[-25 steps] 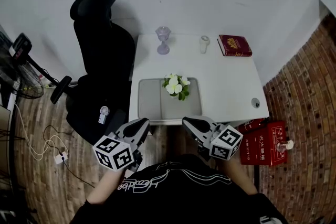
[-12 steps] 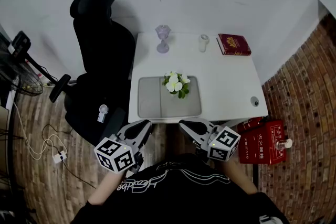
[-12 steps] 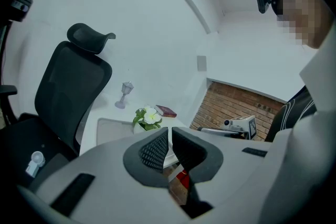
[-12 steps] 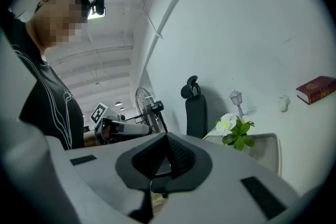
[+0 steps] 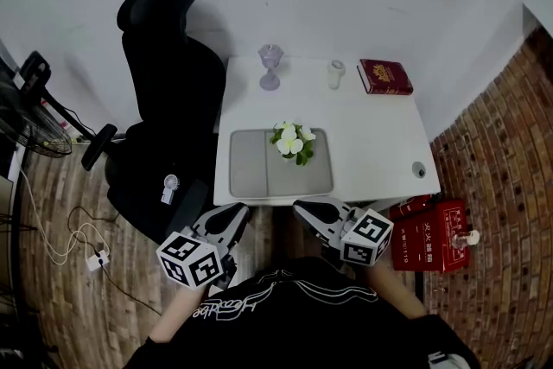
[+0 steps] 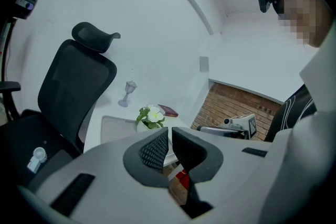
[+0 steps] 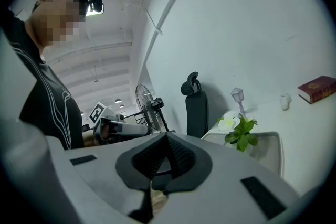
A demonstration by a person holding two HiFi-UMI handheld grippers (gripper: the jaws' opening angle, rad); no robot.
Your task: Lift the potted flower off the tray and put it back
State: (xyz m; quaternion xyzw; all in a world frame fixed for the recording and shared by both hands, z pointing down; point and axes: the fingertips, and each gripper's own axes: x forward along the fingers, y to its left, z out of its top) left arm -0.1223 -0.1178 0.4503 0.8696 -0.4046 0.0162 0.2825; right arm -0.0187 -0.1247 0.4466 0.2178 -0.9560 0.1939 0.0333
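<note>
Two grippers hang short of the near desk edge, well apart from the pot; against a second ago they sit only a touch lower in the head view, hardly a move. Potted flower [image 5: 292,141] stands upright on the right part of the grey tray [image 5: 249,165], same spot as before, nothing shifted. Left gripper [image 5: 235,210]: jaws a hair apart, thin slit, nothing in it. Right gripper [image 5: 302,206]: jaws pressed together, nothing held. Judgement: with the pot on the tray and both claws clear of it, the scene fits either the pause ahead of a lift or the pot already set back down; the pictures don't settle which

Surface: white desk [image 5: 371,143] against a white wall, tray at its near left. At the back stand a clear goblet [image 5: 270,66], a small white cup [image 5: 336,73] and a dark red book [image 5: 385,75]. Round hole near the desk's right edge. Room: black office chair [image 5: 168,91] left of the desk, a fan [image 5: 34,134] further left, cables on the wood-look floor, red box [image 5: 434,236] on the brick-pattern floor at right
</note>
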